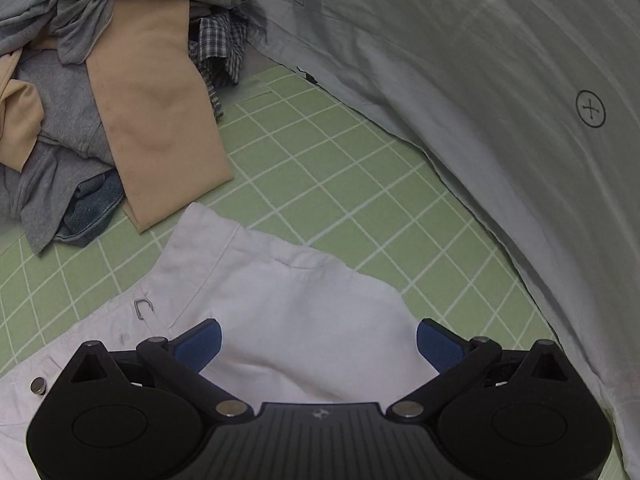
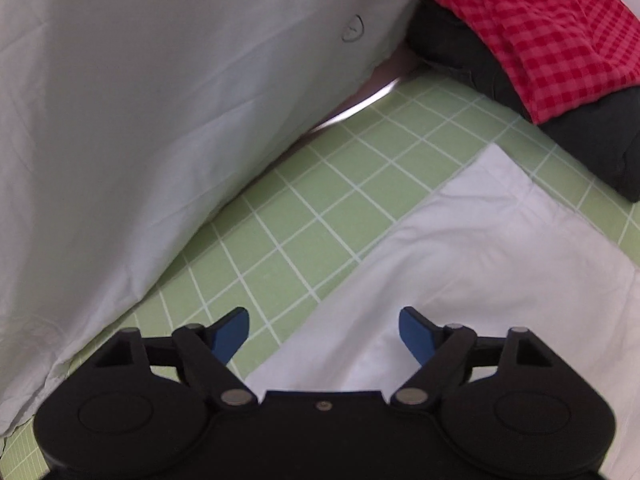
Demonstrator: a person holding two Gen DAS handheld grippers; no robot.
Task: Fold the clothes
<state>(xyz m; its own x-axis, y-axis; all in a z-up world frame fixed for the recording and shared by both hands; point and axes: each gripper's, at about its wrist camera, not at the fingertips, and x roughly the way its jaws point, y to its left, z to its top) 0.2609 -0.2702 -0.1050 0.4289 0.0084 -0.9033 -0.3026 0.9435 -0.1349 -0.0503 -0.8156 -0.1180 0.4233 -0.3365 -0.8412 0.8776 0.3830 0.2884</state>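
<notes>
White garment (image 1: 280,304) edge under spread left tongs (image 1: 319,344); green mat (image 1: 340,184) beyond.

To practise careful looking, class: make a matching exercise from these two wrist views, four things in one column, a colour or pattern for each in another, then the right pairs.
Things:
1. mat
2. trousers
3. shirt on the dark folded stack
4. long garment draped over the heap

Colours:
A. red check
B. beige
C. green with white grid
D. white

Pairs: 1-C, 2-D, 3-A, 4-B
</notes>
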